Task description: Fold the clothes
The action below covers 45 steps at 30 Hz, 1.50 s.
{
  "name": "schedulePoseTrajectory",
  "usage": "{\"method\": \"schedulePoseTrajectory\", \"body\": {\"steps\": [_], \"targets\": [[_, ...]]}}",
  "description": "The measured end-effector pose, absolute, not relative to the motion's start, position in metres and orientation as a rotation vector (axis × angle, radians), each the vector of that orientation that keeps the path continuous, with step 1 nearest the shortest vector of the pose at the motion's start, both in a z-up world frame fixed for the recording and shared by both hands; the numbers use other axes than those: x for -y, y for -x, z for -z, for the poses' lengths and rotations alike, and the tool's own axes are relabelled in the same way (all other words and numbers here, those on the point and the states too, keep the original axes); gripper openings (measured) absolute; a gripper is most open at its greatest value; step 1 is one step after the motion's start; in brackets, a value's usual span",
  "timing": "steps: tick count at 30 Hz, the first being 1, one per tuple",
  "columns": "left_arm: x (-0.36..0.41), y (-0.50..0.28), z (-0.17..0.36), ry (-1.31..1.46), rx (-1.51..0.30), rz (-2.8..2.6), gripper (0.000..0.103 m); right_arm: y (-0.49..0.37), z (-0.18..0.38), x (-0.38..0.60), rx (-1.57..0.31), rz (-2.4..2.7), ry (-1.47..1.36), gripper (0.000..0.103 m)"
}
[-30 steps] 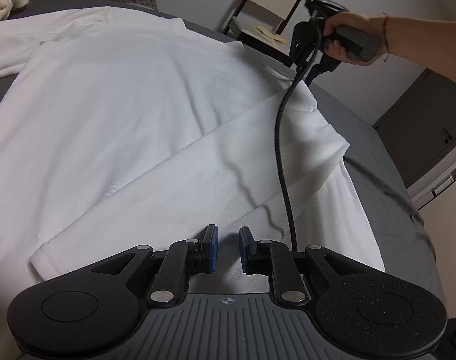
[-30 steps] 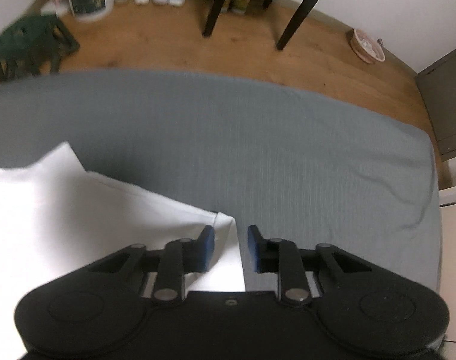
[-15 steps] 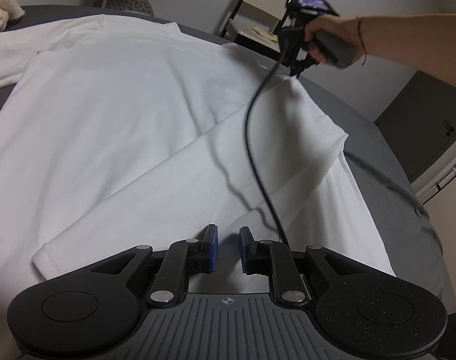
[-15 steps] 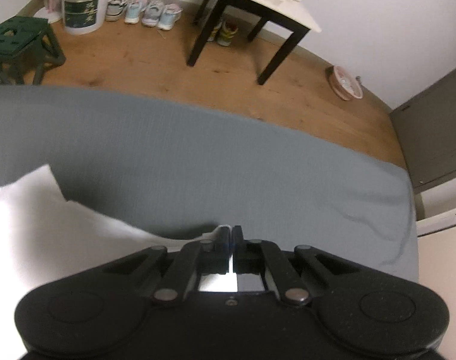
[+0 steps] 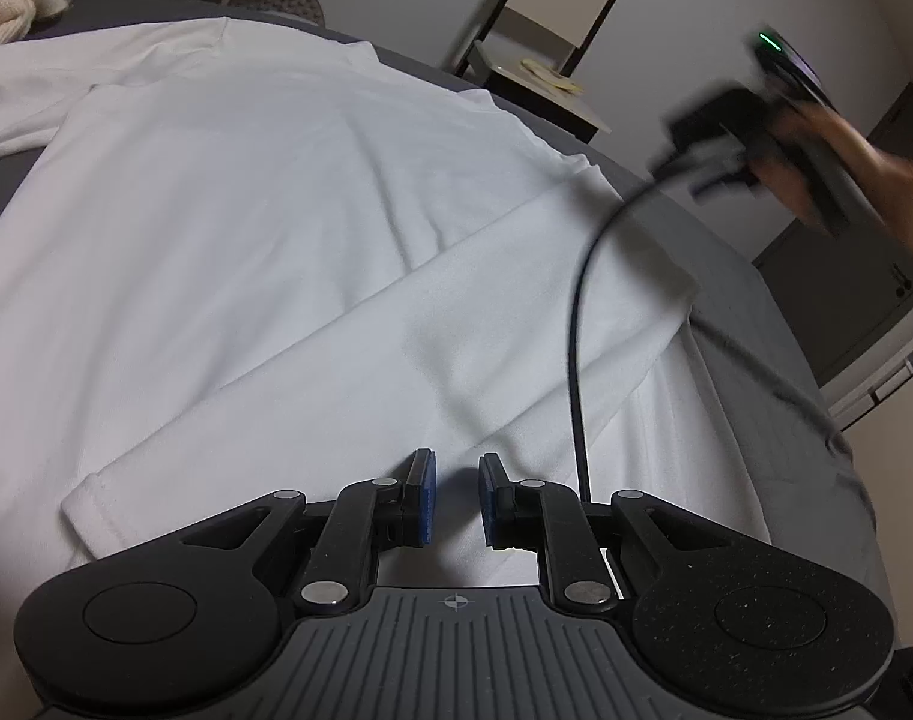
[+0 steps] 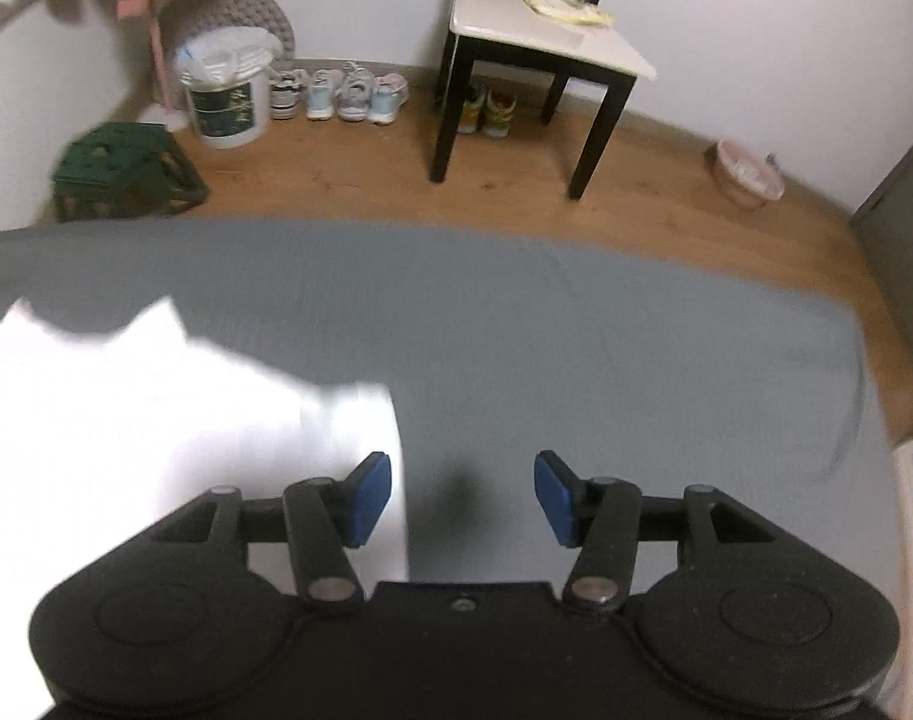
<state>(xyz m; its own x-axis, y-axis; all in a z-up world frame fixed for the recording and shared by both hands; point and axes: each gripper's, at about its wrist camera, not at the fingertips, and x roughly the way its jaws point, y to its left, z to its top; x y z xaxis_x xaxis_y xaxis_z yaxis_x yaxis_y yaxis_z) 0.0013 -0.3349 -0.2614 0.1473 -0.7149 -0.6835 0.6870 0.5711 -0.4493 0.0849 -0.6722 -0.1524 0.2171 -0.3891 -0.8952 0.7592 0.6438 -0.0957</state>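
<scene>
A: Where's the shirt?
B: White long-sleeve top (image 5: 228, 222) lies flat on the grey bed (image 6: 576, 324), one sleeve (image 5: 396, 360) folded diagonally across the body, cuff near-left.
A: Left gripper?
B: Left gripper (image 5: 453, 495) hovers over the near hem, jaws a narrow gap apart, nothing betw. them.
A: Right one?
B: Right gripper (image 6: 462, 495) is off the top's right edge, jaws spread wide, empty; bare sheet betw. the pads, cloth just beside the left pad. From the left cam it's blurred, far right, cable (image 5: 576, 330) trailing over the top.
A: Bkgd?
B: Chair (image 6: 540, 48), shoes (image 6: 342, 96), bucket (image 6: 228, 96) on the wood floor.
</scene>
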Motion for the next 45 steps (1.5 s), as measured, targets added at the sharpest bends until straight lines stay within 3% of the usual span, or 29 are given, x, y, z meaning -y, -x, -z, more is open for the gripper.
{"method": "schedulePoseTrajectory", "body": {"steps": [10,13,14,18,22,24,26,31,36,37,38,40,45], "targets": [[0.337,0.006,0.259,0.004,-0.958,0.996,0.016,0.040,0.193,0.650,-0.886,0.676,-0.791,0.039],[0.338,0.006,0.259,0.000,-0.952,0.993,0.016,0.049,0.205,0.647,-0.828,0.655,-0.867,0.028],[0.337,0.007,0.259,-0.002,-0.950,0.995,0.016,0.052,0.209,0.646,-0.808,0.648,-0.892,0.014],[0.336,0.005,0.259,0.004,-0.955,0.994,0.016,0.060,0.209,0.634,-0.770,0.662,-0.858,0.008],[0.338,0.004,0.259,-0.009,-0.949,0.999,0.016,0.060,0.214,0.626,-0.783,0.728,-0.837,0.011],[0.338,0.004,0.258,-0.010,-0.949,1.000,0.016,0.058,0.214,0.623,-0.757,0.747,-0.828,0.031],[0.336,0.002,0.258,0.005,-0.956,0.997,0.016,0.065,0.206,0.618,-0.679,0.745,-0.842,0.039],[0.323,-0.005,0.242,0.070,-0.936,0.955,0.016,0.083,0.191,0.571,-0.517,0.736,-0.889,0.039],[0.259,-0.046,0.202,0.280,-0.825,0.781,0.016,0.072,0.199,0.485,-0.401,0.490,-0.997,0.046],[0.240,-0.057,0.195,0.333,-0.808,0.721,0.022,0.068,0.202,0.471,-0.380,0.444,-1.026,0.046],[0.220,-0.069,0.189,0.384,-0.793,0.661,0.057,0.063,0.205,0.459,-0.362,0.394,-1.053,0.046],[0.175,-0.089,0.180,0.470,-0.735,0.522,0.103,0.052,0.207,0.442,-0.360,0.292,-1.065,0.046],[0.069,-0.135,0.180,0.429,-0.660,0.249,0.103,0.031,0.205,0.404,-0.453,0.132,-0.919,0.048]]}}
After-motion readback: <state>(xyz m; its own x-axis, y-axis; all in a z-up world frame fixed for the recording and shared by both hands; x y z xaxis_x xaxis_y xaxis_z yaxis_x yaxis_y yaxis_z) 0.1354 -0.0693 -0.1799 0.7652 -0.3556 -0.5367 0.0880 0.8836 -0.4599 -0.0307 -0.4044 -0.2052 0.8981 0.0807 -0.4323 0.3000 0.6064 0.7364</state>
